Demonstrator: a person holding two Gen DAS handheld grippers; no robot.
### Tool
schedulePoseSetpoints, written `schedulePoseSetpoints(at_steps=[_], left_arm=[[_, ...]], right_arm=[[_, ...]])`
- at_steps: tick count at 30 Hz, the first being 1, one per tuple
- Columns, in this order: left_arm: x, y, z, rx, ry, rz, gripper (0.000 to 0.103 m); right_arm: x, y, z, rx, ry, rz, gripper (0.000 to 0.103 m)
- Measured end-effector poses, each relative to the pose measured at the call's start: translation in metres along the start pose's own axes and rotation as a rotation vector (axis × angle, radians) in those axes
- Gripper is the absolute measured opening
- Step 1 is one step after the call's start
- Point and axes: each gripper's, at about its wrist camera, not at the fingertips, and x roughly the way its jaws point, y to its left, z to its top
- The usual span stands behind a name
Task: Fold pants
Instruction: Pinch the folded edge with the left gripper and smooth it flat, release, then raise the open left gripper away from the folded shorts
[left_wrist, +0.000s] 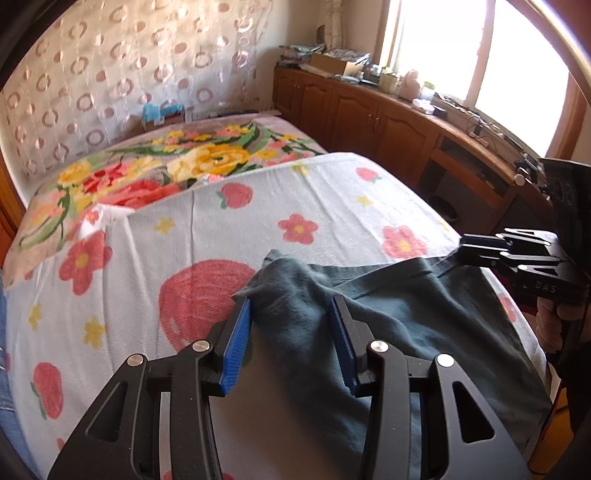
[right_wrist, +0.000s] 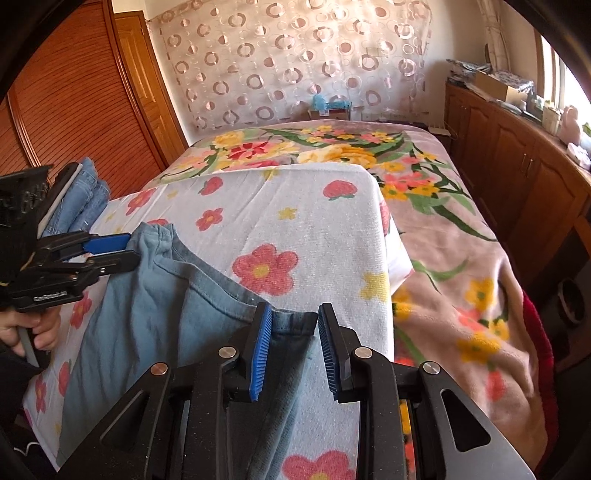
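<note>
Left gripper: jaws gaping around the jeans' bunched corner.
Right gripper: straddling the hem, jaws parted.
Towel: lying underneath.

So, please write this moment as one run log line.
stage: fold start | pants: flat on flowered towel | left gripper: open, around left corner | right gripper: open, around right corner

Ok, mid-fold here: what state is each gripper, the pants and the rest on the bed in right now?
left gripper: jaws open, straddling a bunched corner of the pants.
right gripper: jaws open, fabric edge between the pads, not pinched.
pants: laid on the towel, top edge rumpled.
flower-print towel: spread flat over the bed.
floral blanket: spread underneath, draping off the side.
folded jeans: stacked at the bed's left edge.
</note>
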Motion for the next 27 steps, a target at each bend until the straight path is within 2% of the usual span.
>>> schedulePoseSetpoints(at_steps=[2,3,4,9,19,21,24,26,27], left_arm=[[0.002,0.004,-0.002,-0.013,0.005,-0.01,0.03],[0.002,0.006,-0.003,-0.019,0.004,-0.016,0.02],[0.001,0.007,-0.004,-0.024,0.001,-0.021,0.011],[-0.019,0.014,-0.005,-0.053,-0.074,-0.023,0.009],[-0.023,0.008,-0.003,0.012,-0.077,0.036,0.01],[-0.029,0.005,-0.004,0.026,-0.086,0.055,0.019],[-0.039,0.003,-0.01,0.035,-0.104,0.046,0.048],[-0.048,0.0,-0.014,0.038,-0.12,0.037,0.057],[-0.05,-0.002,-0.016,0.044,-0.114,0.039,0.068]], right_arm=[[0.002,0.0,-0.001,0.0,0.006,0.007,0.017],[0.003,0.0,-0.001,-0.001,0.009,0.003,0.009],[0.003,0.0,-0.002,-0.003,0.01,-0.002,0.008],[-0.005,0.0,0.001,0.027,-0.035,-0.059,0.006],[0.005,0.01,0.001,0.004,0.002,-0.081,0.006],[-0.002,0.008,0.003,0.008,-0.01,-0.076,0.006],[-0.016,0.01,0.002,-0.003,-0.035,-0.087,0.014],[-0.028,0.013,-0.003,-0.005,-0.055,-0.087,0.015],[-0.034,0.015,-0.006,-0.005,-0.062,-0.088,0.015]])
